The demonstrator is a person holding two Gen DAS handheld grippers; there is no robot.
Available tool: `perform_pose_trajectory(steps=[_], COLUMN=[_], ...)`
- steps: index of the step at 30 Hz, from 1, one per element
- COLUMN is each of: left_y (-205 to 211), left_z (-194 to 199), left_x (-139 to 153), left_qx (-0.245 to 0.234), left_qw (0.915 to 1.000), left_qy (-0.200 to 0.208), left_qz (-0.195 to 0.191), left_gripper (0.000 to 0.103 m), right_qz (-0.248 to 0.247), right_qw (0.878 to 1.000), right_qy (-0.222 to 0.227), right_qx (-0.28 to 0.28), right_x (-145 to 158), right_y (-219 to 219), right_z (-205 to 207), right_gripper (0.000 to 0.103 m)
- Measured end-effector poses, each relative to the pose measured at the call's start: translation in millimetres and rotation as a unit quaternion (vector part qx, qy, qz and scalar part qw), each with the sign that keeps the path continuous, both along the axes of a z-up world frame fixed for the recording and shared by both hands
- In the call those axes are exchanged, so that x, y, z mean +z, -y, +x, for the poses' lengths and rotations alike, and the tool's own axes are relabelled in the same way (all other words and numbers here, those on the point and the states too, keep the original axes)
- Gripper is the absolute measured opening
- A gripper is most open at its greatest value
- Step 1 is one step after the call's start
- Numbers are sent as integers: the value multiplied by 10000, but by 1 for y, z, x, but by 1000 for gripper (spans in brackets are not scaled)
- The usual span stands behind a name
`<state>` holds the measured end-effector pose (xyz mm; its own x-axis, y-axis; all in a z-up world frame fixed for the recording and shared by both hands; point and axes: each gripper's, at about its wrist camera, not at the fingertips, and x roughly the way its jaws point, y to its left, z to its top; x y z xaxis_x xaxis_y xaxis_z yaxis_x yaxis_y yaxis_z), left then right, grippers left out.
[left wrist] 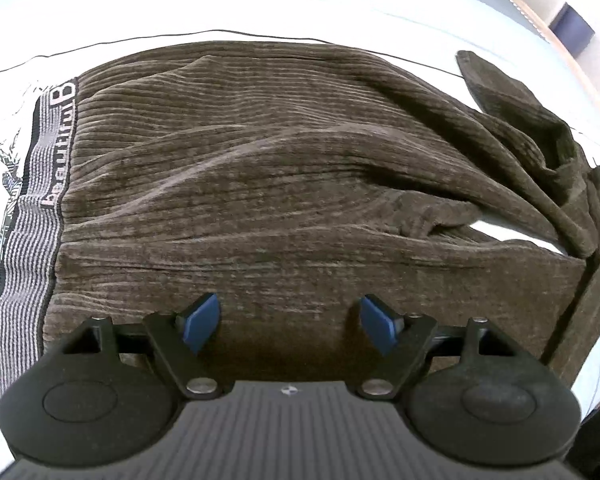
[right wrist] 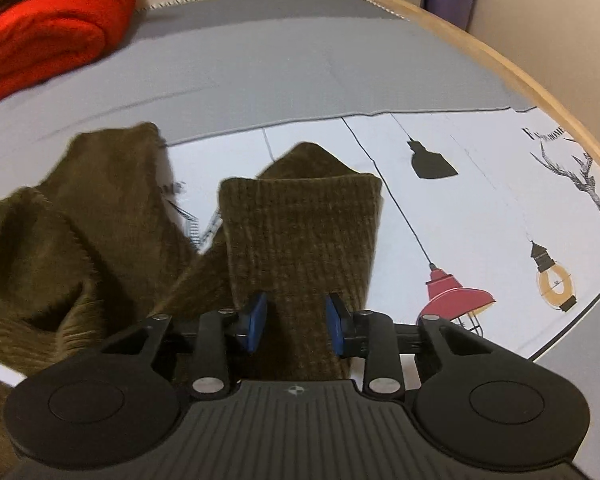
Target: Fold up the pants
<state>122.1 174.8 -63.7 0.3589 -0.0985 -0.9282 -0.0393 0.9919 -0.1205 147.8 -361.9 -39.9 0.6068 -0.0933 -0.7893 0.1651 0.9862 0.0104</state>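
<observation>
The left gripper [left wrist: 290, 322] hovers wide open over the brown pants [left wrist: 284, 168], waistband [left wrist: 28, 216] to its left. The right gripper [right wrist: 296, 322] stands narrow around a pant leg [right wrist: 300, 240] — whether its pads press, I cannot tell. A loose hold could drop the leg mid-fold; its far end lies hidden.

On the striped waistband [left wrist: 40, 184] of the brown ribbed pants [left wrist: 284, 184], light lettering is printed sideways; a large "B" can be read, and the smaller letters beside it seem to spell "beautiful". On the printed sheet [right wrist: 500, 184], a partial word starting with "F" is seen, otherwise illegible.
</observation>
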Motion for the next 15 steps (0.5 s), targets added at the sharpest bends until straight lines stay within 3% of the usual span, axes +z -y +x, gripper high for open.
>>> perform_pose_trajectory(steps=[2,5,6,7,8,9,11,15], left_y=[5,12,12,12,11,7,1,-13], left_z=[-5,-17,-20,-23,-25,-28,-32,-35], left_x=[3,5,4,4,3,2,2,4], left_qx=[-66,-203,-232,-251,-252,-231,-139,19], left_qw=[10000,9998,9997,9996,9996,9996,9998,9999], left_qy=[36,71,66,55,42,27,1,-6], left_qz=[-32,1,35,74,113,143,169,147], left_gripper=[82,82,82,82,82,82,82,82], right_qz=[66,-381,-467,-500,-627,-779,-795,-152], right_qw=[10000,9988,9980,9974,9966,9958,9953,9829], right_qy=[31,-266,-381,-453,-450,-432,-290,8], right_qx=[59,176,206,256,279,198,-467,-1836], right_x=[2,-12,-17,-22,-23,-22,-11,16], right_y=[-3,-12,-14,-16,-18,-17,1,63], right_z=[-7,-10,-10,-11,-13,-14,-18,-50], right_gripper=[58,60,56,44,20,7,7,7])
